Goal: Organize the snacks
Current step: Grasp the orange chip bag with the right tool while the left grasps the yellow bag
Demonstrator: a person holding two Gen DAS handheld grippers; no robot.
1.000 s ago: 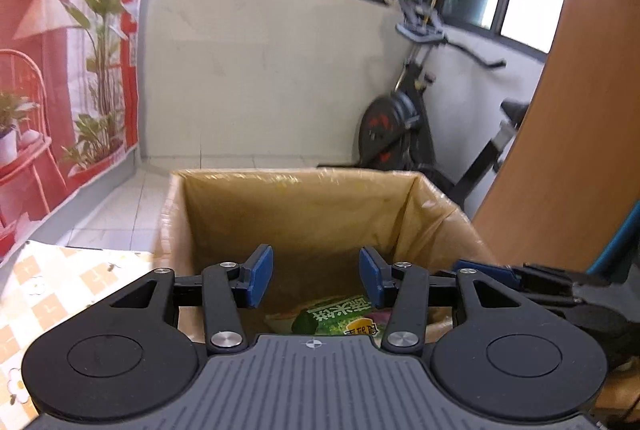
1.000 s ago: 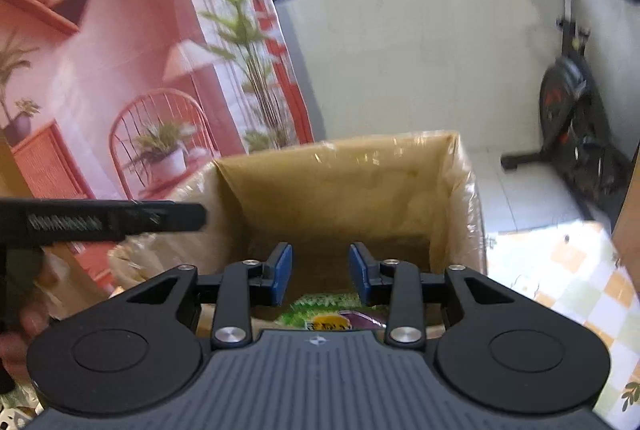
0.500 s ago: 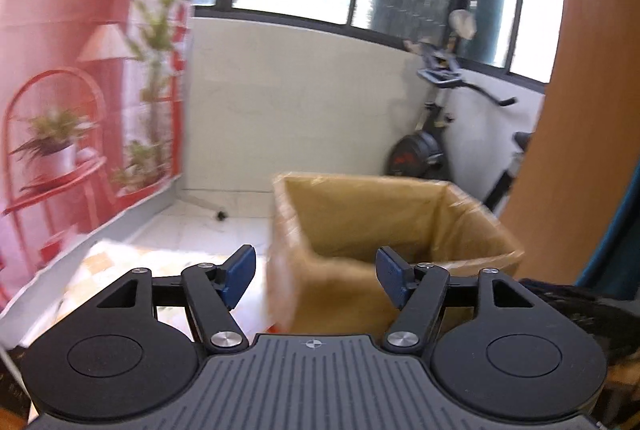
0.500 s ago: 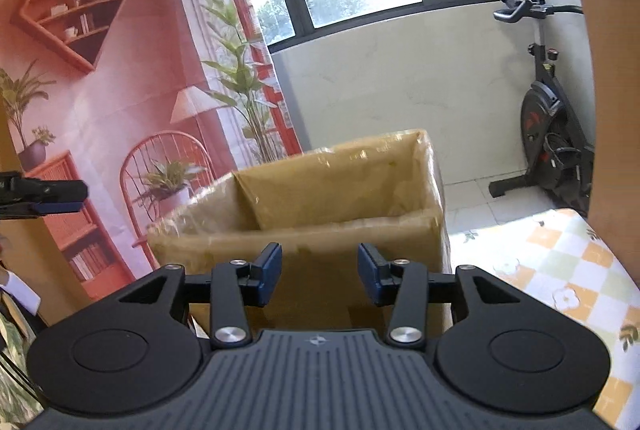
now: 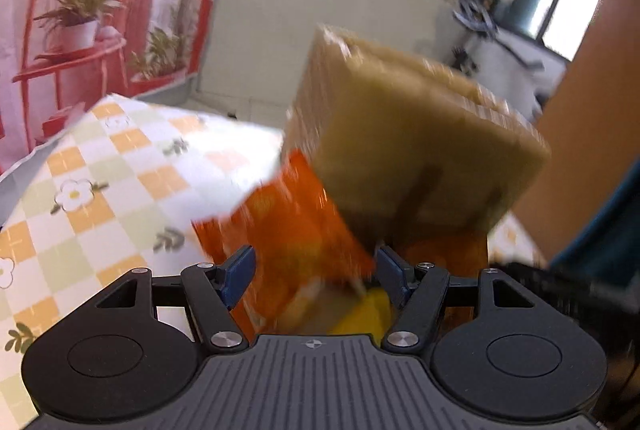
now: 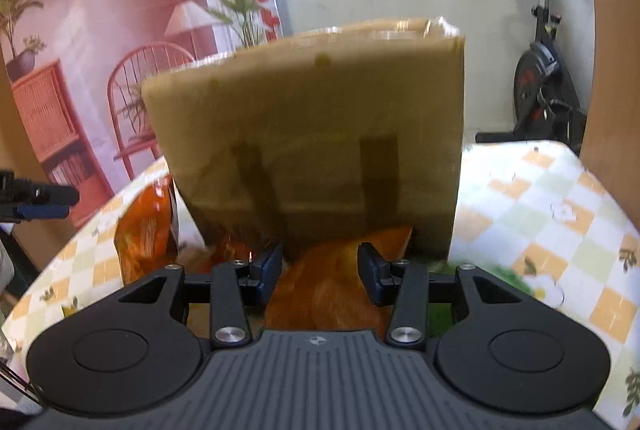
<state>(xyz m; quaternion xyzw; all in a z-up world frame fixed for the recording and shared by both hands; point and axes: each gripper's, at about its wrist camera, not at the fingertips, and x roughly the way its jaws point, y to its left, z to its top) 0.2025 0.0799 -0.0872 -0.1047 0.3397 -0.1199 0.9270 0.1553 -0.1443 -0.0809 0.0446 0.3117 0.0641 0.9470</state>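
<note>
A brown cardboard box (image 5: 416, 146) stands on the checked tablecloth (image 5: 100, 198); it fills the right wrist view (image 6: 312, 134). Orange snack bags (image 5: 288, 230) lie at its foot, blurred by motion. My left gripper (image 5: 314, 276) is open and empty, low over an orange bag, with a yellow pack (image 5: 360, 314) just below it. My right gripper (image 6: 318, 272) is open and empty over another orange bag (image 6: 332, 290). A third orange bag (image 6: 144, 230) stands left of the box. Something green (image 6: 504, 278) lies by the right fingertip. The box's inside is hidden.
The tablecloth (image 6: 536, 214) stretches right of the box. An exercise bike (image 6: 548, 78) and a white wall stand behind. A wooden panel (image 5: 592, 134) is at the right. The left gripper's tip (image 6: 36, 196) shows at the right wrist view's left edge.
Both grippers have pulled back from above the box and dropped low in front of it. The box's inside has gone out of sight and the orange bags have come into view. Both stay open.
</note>
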